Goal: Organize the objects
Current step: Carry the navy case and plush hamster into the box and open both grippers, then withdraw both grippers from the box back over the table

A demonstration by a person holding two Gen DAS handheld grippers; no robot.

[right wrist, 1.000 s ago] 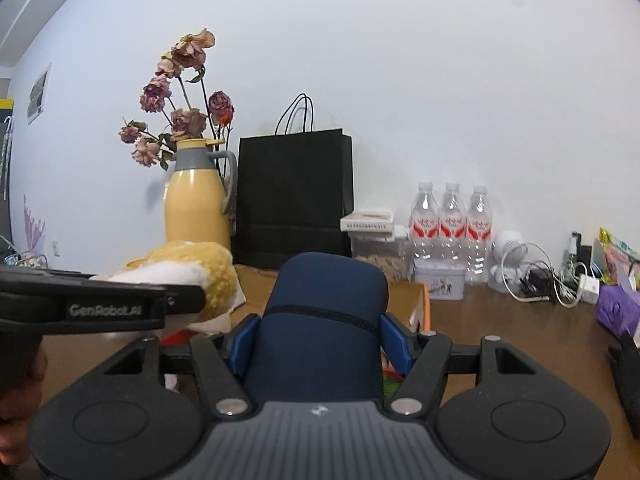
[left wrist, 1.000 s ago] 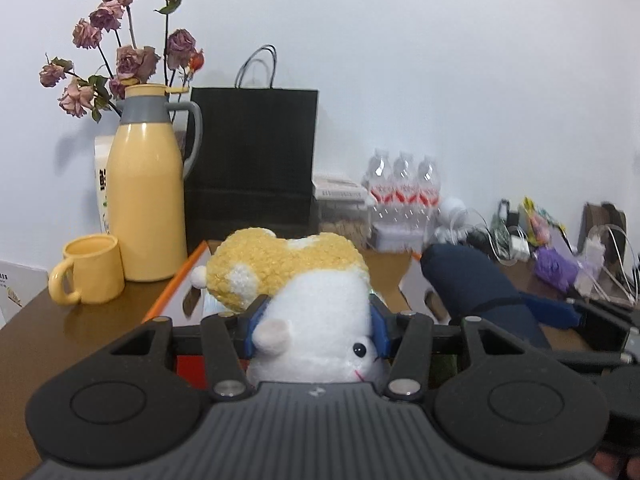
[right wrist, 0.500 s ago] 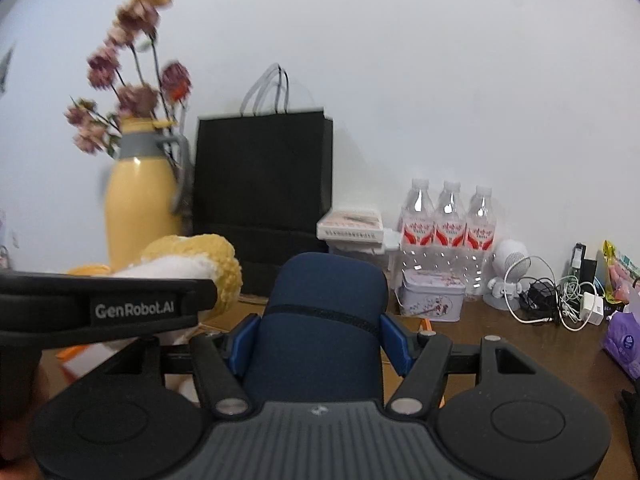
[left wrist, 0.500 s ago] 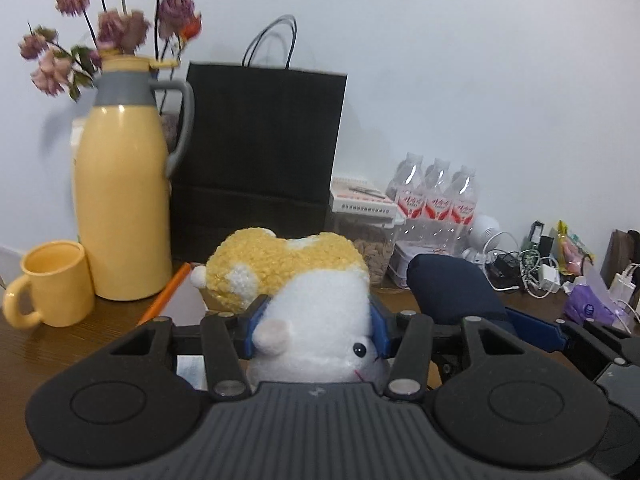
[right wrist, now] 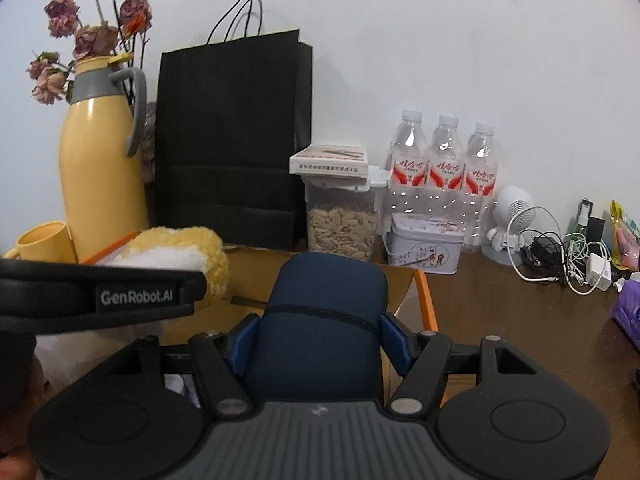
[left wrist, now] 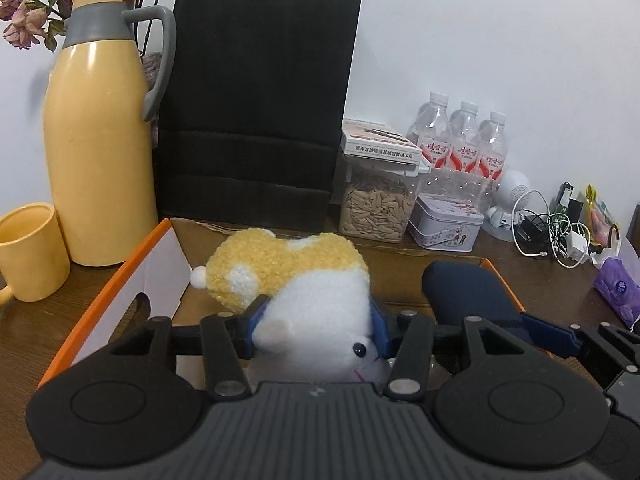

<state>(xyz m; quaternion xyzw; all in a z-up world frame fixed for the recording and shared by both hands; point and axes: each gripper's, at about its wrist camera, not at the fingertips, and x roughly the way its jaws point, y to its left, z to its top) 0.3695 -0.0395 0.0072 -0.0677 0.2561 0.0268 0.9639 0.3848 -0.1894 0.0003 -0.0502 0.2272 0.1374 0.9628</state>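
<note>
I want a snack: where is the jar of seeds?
In the left wrist view, the seed jar stands right of the black bag, beside the tin.

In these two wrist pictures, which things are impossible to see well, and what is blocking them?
- Box floor: left wrist view, covered by the left gripper and plush toy.
- Plush toy's lower body: left wrist view, behind the gripper body.
- Navy object: right wrist view, its near end is hidden by the right gripper; what it is stays unclear.
- Flowers: left wrist view, cut off by the top edge.
</note>
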